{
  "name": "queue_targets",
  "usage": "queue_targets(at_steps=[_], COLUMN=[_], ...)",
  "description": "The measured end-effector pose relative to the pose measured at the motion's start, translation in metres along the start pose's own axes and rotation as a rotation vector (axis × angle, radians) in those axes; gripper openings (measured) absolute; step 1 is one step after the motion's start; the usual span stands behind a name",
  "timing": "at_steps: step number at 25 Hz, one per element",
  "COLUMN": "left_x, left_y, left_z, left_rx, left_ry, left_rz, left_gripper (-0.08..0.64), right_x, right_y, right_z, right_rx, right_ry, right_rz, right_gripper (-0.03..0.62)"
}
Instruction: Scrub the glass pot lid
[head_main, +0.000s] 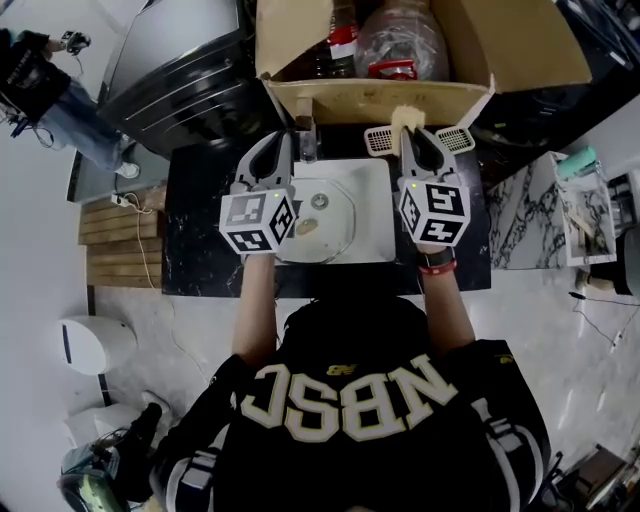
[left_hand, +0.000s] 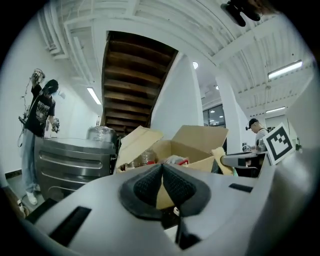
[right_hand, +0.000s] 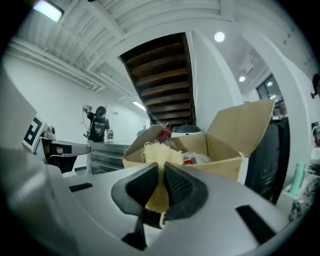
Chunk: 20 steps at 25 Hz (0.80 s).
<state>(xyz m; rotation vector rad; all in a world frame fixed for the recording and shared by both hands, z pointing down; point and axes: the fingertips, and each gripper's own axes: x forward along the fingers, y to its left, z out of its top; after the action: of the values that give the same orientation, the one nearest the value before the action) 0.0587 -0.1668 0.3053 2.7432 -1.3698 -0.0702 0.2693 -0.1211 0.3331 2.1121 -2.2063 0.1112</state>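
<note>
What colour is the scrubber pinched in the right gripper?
Pale yellow, with a frayed, fibrous top. The scrubber shows best in the right gripper view.

Dark marble counter (head_main: 200, 250), open cardboard box (head_main: 380, 100), wooden stairs (left_hand: 132, 80) overhead, white walls (left_hand: 177, 100)

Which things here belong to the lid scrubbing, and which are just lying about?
Job: glass pot lid; white tray under it; yellow scrub pad clamped in right gripper; left gripper, shut and empty.
Lying about: cardboard box with bottles; steel cabinet.
</note>
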Motion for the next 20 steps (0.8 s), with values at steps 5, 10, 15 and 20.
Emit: queue_targets(at_steps=[5,10,15,20], left_x=[-0.005,-0.010,-0.013,-0.013], left_y=[0.001,-0.001,-0.003,0.000], left_z=[0.009,0.002,-0.002,-0.013], left_rx=[0.015,-0.015,-0.018,-0.027], left_ry=[-0.037,-0.025,-0.011,0.016], left_rz=[0.036,0.035,0.022,0.015], left_gripper=[0.020,0.020,0.020,0.020], right_x=[-0.006,-0.011,-0.014,-0.015], right_y=[0.005,0.012,0.012,0.014], right_z=[0.007,0.003,-0.004,-0.010], right_rx=[-0.019,-0.024,-0.008,0.011], right_ry=[-0.039,-0.046,-0.028,-0.010], right_rz=[-0.001,0.003,0.003,0.009], right_gripper=[0.044,0.044,0.044,0.044])
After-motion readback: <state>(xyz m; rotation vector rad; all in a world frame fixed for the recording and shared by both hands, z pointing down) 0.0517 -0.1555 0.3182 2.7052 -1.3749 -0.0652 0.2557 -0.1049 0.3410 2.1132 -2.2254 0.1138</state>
